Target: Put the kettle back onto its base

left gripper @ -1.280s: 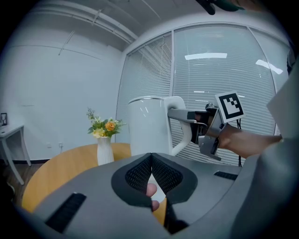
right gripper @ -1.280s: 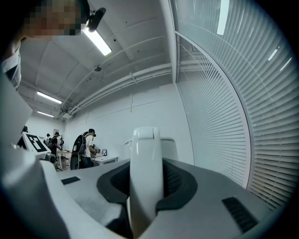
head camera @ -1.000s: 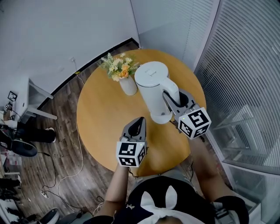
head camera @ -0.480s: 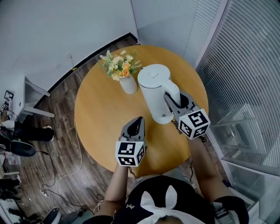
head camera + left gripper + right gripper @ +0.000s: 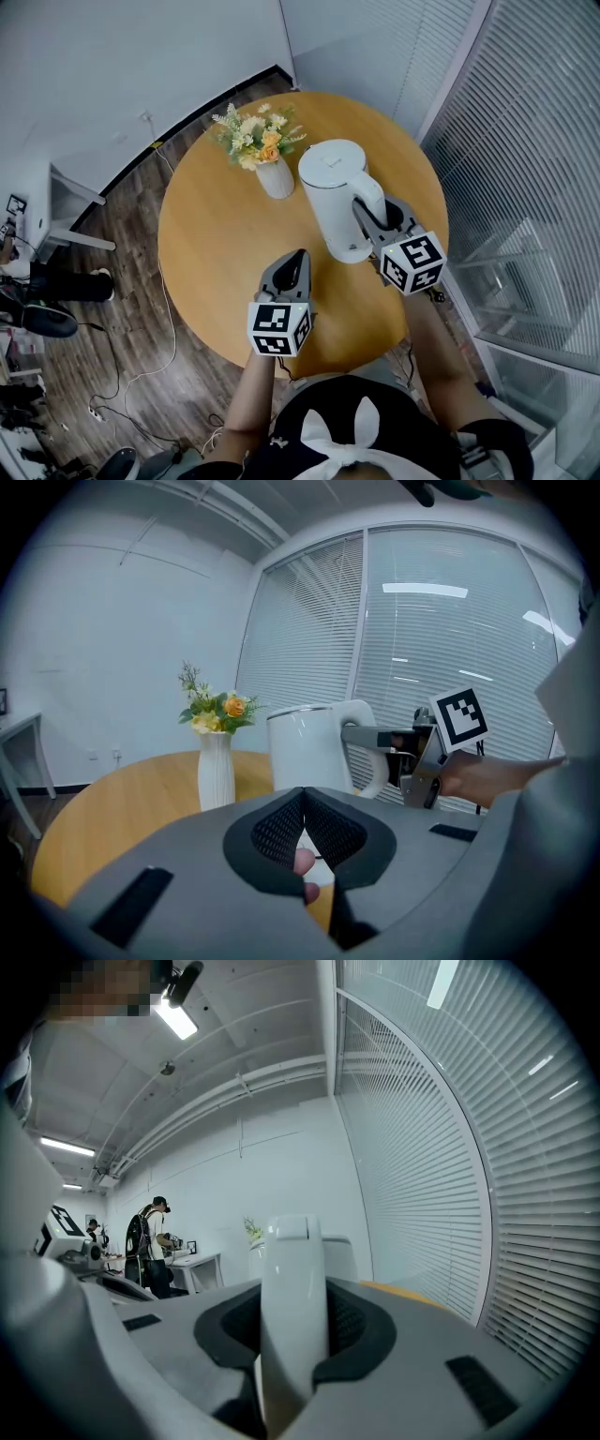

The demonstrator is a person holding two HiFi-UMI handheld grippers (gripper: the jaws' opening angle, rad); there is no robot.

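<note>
Up close, my right fingers [image 5: 354, 1324] are clamped on the kettle's handle [image 5: 292, 1279], which fills the gap between them and hides most of the body. My left fingers [image 5: 279, 829] are closed tip to tip on nothing, held over the near part of the table [image 5: 211, 253].

Only the left gripper view gives the kettle [image 5: 305, 747] side-on. It is upright, long axis vertical, with the handle turned toward my right fingers and gripped near its top. Its foot is hidden there.

From the head view it sits at the table's right side, just beside the vase [image 5: 277, 180], handle pointing back toward me and rightward. I cannot tell whether it rests on a base. The right gripper view alone shows a person [image 5: 150, 1241] far off.
</note>
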